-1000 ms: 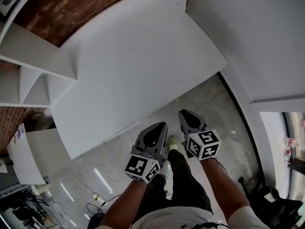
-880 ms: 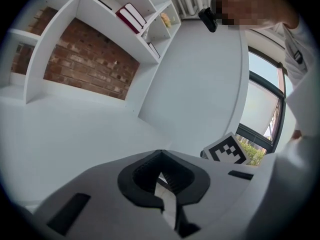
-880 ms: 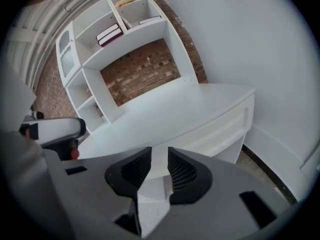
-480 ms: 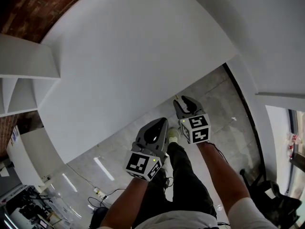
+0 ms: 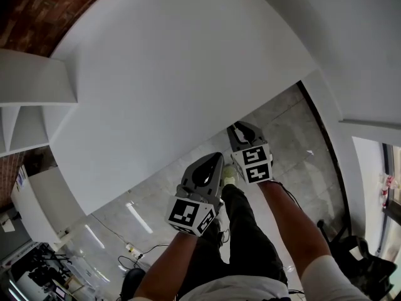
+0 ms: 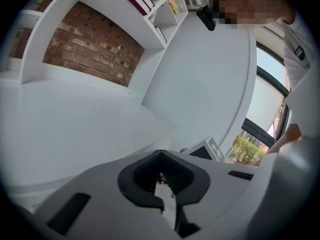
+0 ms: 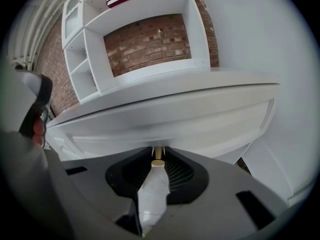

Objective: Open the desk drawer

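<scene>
The white desk top (image 5: 175,74) fills the head view, with both grippers just below its near edge. In the right gripper view the white drawer front (image 7: 165,124) is close ahead. Its small cream knob (image 7: 158,162) sits between the tips of my right gripper (image 7: 158,154) (image 5: 238,129). The jaws are closing around the knob, and I cannot see the pads pressing on it. My left gripper (image 5: 212,158) (image 6: 160,169) hangs beside it to the left, shut with nothing in it, pointing at the desk's underside.
White shelves (image 5: 31,99) stand on the desk at the left, against a brick wall (image 5: 37,11). A white wall panel (image 5: 357,42) rises at the right. The person's leg and shoe (image 5: 229,179) are below the grippers. Cables (image 5: 128,249) lie on the grey floor.
Both grippers have come in closer to the desk's front edge. The right one rolled and now points at the drawer knob. The left one stays shut.
</scene>
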Demonstrator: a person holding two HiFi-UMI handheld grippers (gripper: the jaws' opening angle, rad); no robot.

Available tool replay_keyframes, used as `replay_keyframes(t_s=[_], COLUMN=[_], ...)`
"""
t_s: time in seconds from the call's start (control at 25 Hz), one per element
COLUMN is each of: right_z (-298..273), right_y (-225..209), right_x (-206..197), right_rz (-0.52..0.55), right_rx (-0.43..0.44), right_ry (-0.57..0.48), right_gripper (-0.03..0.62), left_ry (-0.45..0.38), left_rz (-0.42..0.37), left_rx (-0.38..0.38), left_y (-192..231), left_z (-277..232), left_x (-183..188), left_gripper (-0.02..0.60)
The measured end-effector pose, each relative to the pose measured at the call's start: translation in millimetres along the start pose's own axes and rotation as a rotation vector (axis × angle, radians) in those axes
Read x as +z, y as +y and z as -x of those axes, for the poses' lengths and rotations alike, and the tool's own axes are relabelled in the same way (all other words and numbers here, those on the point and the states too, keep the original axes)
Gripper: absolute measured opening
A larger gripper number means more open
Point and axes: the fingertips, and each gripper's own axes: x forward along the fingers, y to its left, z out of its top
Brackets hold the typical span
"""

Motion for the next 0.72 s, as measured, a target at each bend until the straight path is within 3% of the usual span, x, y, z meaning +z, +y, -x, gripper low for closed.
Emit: replay_keyframes(t_s=[0.4, 0.72], right_z=[27, 72], right_y=[1, -5], right_x=[-24, -75], right_rz=[0.022, 0.035], right_rx=[-0.012, -0.058], right_ry=[0.02, 0.056], right_gripper=[0.075, 0.076], left_ry=[0.001, 0.013], left_rz=[0.005, 0.006], left_rx=[-0.014, -0.065], left_y=[-17, -53], left_z=[14, 44], left_x=[-6, -25], left_gripper=[0.011, 0.011])
